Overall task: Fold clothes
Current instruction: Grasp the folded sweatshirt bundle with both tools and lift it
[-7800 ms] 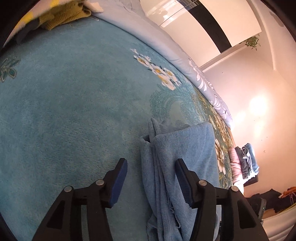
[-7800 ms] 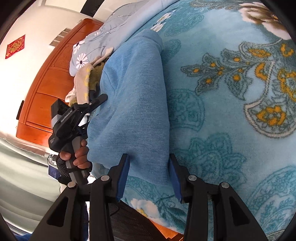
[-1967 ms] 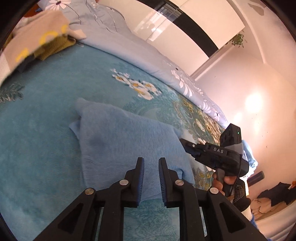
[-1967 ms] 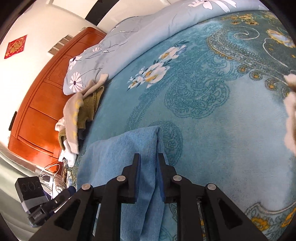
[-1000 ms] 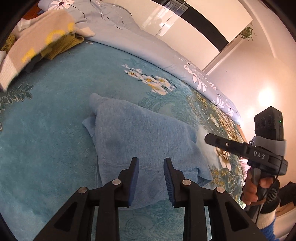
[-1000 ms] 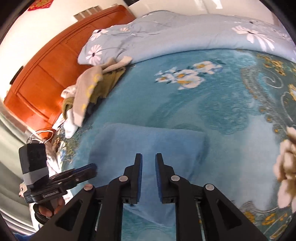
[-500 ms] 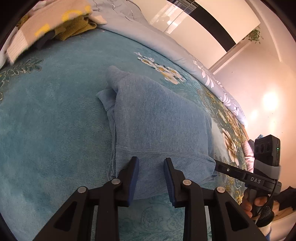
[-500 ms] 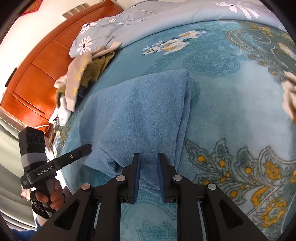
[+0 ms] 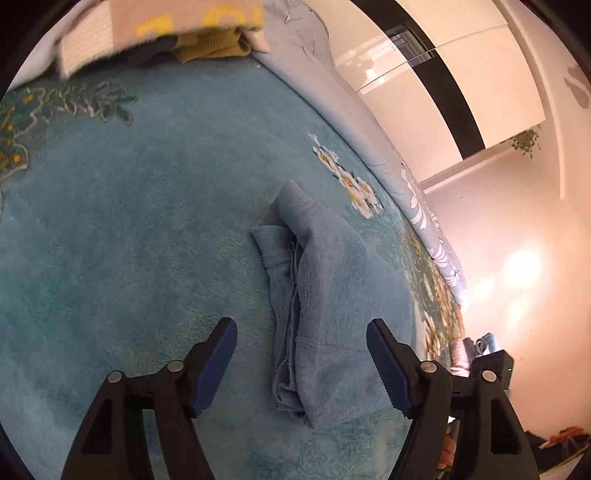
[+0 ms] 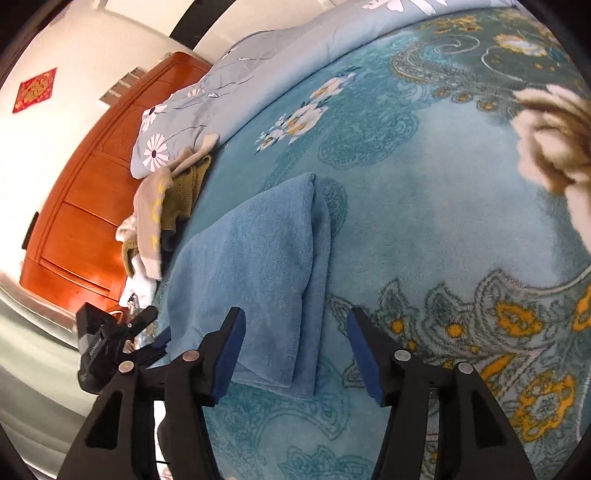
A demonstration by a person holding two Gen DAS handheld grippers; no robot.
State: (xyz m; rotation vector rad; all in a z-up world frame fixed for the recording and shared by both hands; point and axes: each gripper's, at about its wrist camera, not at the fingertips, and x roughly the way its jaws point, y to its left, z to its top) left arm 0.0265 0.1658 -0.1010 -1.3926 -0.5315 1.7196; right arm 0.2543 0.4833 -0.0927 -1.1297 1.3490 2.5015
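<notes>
Left wrist view: teal floral blanket (image 9: 110,229) fills everything under and ahead of the gripper. Grey-blue flowered quilt (image 9: 369,122) runs along its far edge. Folded blue garment (image 9: 332,314) lies flat on the blanket, straight ahead of the left gripper (image 9: 301,363), near end between the fingers. Jaws opening, pads apart, not pressing the cloth. Heap of beige and olive clothes (image 9: 166,33) far ahead to the left.

Right wrist view: same blanket (image 10: 424,221), same garment (image 10: 258,266) ahead and slightly left of the right gripper (image 10: 295,354). Its near corner sits between the spread fingers, jaws opening, no grip on it. Orange wooden headboard (image 10: 92,192) far left. Left gripper (image 10: 122,343) low at left, just beside the garment's edge.
</notes>
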